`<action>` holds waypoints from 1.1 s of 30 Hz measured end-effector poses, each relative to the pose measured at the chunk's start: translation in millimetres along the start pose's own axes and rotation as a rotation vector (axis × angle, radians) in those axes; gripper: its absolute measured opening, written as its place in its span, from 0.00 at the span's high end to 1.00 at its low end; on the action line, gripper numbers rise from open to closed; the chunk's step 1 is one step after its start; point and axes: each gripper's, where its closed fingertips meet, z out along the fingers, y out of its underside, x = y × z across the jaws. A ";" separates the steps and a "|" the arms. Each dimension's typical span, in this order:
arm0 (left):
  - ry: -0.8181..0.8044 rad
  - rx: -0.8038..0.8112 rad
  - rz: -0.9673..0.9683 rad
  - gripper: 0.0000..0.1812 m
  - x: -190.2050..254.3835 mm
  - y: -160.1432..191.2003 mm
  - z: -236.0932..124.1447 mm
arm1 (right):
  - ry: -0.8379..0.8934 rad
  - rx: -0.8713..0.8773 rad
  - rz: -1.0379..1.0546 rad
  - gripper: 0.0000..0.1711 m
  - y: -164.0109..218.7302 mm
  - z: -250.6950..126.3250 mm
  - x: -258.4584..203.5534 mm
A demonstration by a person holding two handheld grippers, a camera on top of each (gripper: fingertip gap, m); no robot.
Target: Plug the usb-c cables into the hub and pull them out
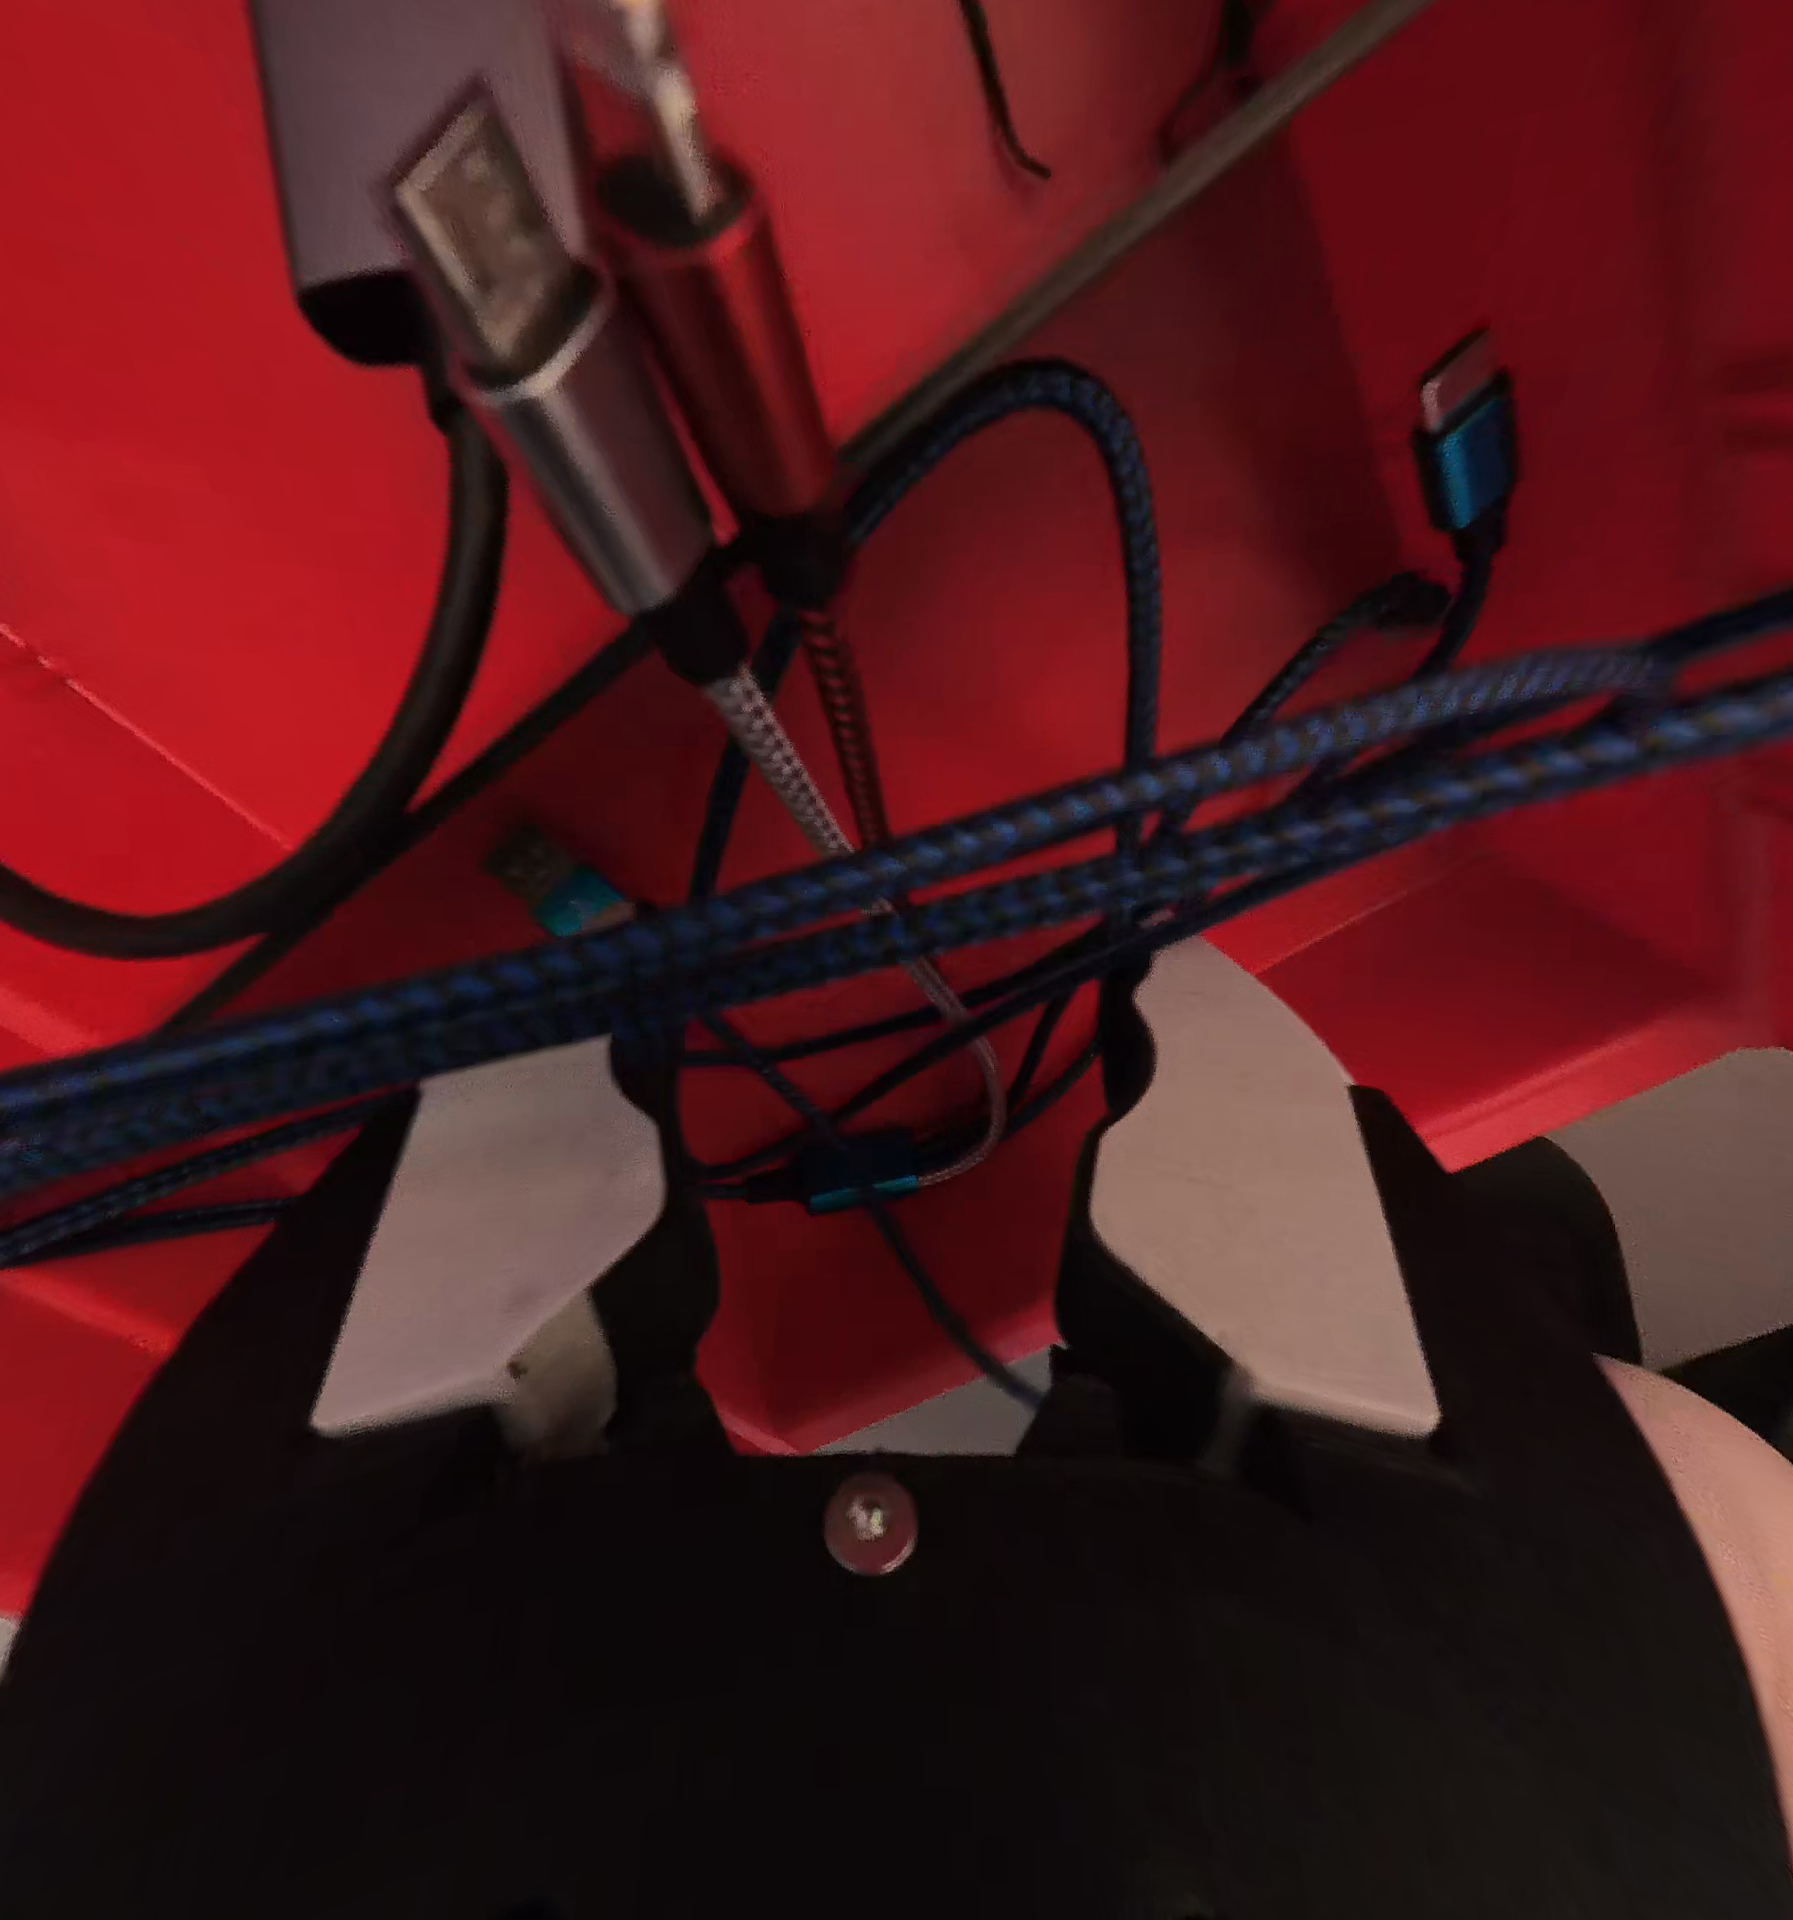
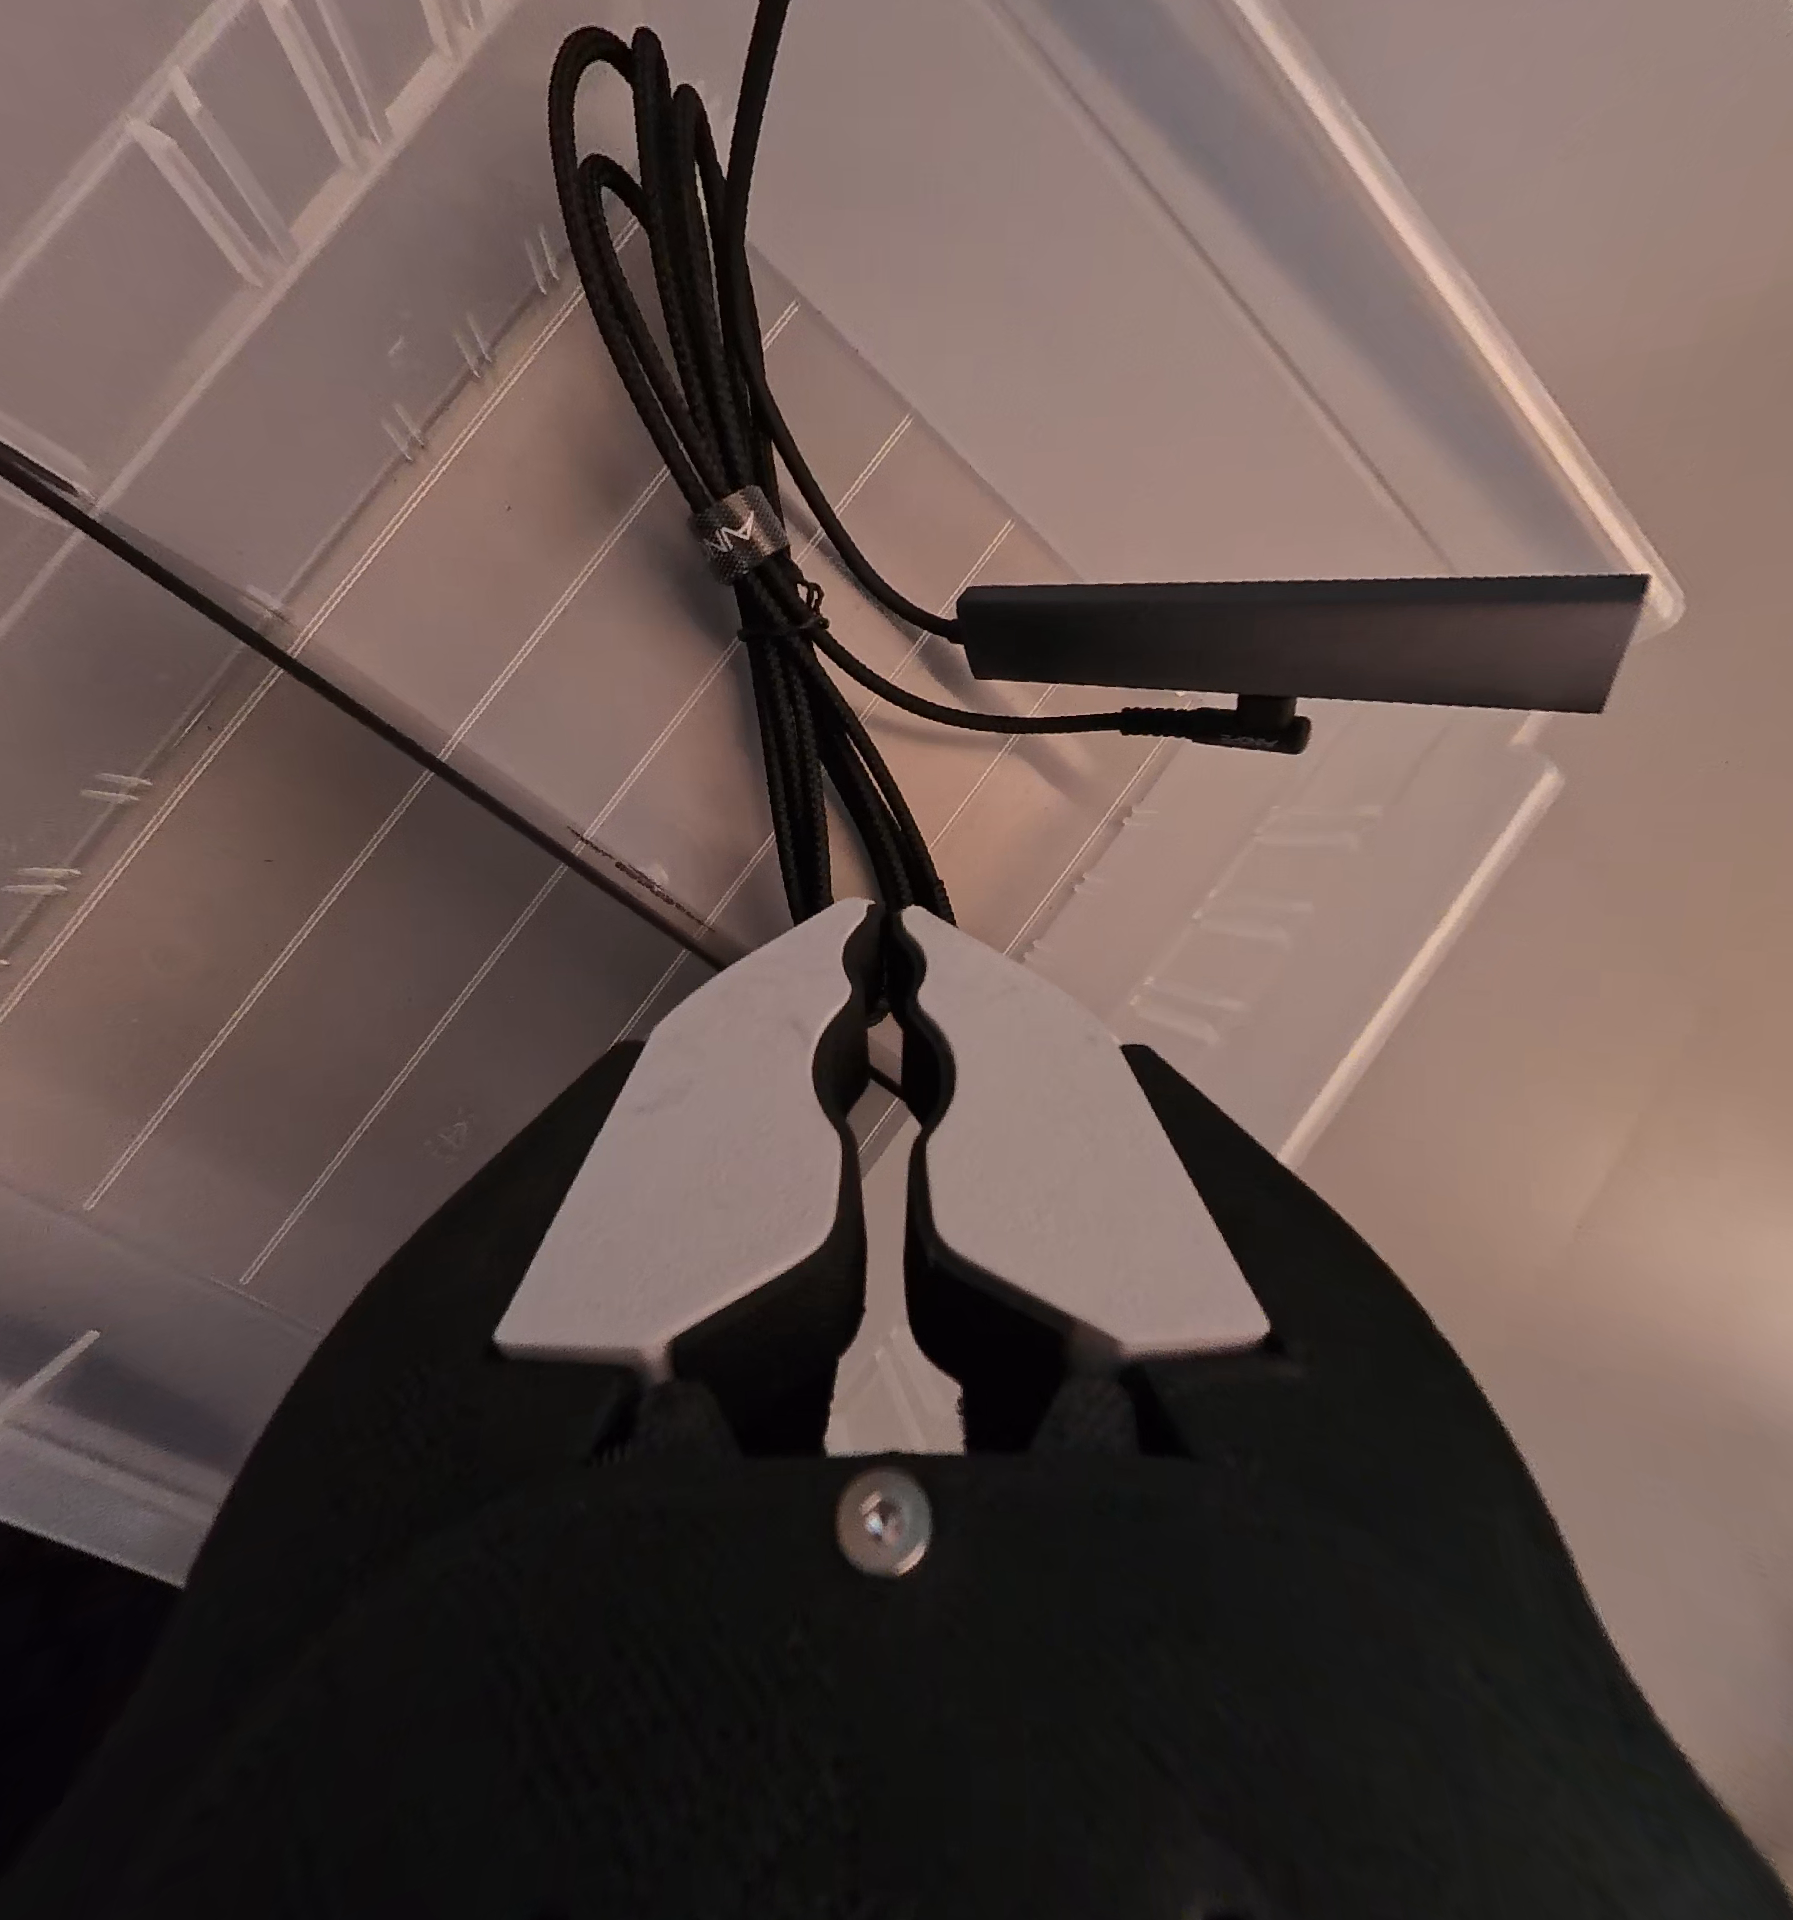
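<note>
In the left wrist view my left gripper is open over a red bin. A bundle of blue braided cables runs across just in front of its fingertips. A grey hub lies at the top left, with a silver USB plug and a red plug beside it. A blue-cased plug lies at the right. In the right wrist view my right gripper is shut on a black braided cable. A grey hub lies ahead with the cable's angled plug at its lower edge.
A thick black cable curves at the left of the red bin. A teal USB plug lies under the blue cables. The black cable and hub lie in a clear plastic bin on a pale table. A hand shows at the lower right. Tip to tip, the grippers are about 65 centimeters apart.
</note>
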 end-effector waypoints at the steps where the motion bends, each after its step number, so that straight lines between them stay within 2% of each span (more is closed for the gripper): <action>1: 0.003 0.001 0.008 0.59 1.2 -0.4 -1.2 | -0.001 0.000 0.001 1.00 0.0 0.1 0.0; 4: -0.005 -0.018 0.027 0.70 1.5 0.0 -1.0 | -0.002 0.002 0.003 1.00 0.0 0.0 0.0; 8: 0.070 -0.060 0.013 0.89 10.0 1.2 1.7 | -0.003 0.005 0.008 1.00 0.1 0.0 -0.2; 10: 0.081 -0.048 -0.003 0.95 10.5 0.0 -3.2 | -0.003 0.007 0.011 1.00 0.1 0.0 -0.2; 13: 0.071 0.014 0.003 0.96 14.7 -2.4 -21.6 | -0.004 0.006 0.010 1.00 0.1 0.2 -0.1; 17: -0.070 0.141 0.018 0.98 16.5 -3.6 -65.9 | -0.004 0.005 0.009 1.00 -0.1 0.5 -0.3; 22: -0.317 0.452 0.024 0.99 31.1 -13.5 -152.6 | 0.001 0.002 0.006 1.00 -0.1 0.8 -0.3; 25: -0.391 0.680 0.039 0.99 55.5 -22.3 -203.7 | 0.000 0.002 0.008 1.00 -0.2 0.8 -0.4; 29: -0.321 0.891 0.182 0.99 118.0 -46.5 -238.9 | 0.001 -0.002 0.008 1.00 -0.5 1.9 -0.7; 33: -0.150 0.920 0.434 0.99 208.4 -80.7 -230.1 | 0.010 -0.012 0.002 1.00 -1.3 3.3 -1.1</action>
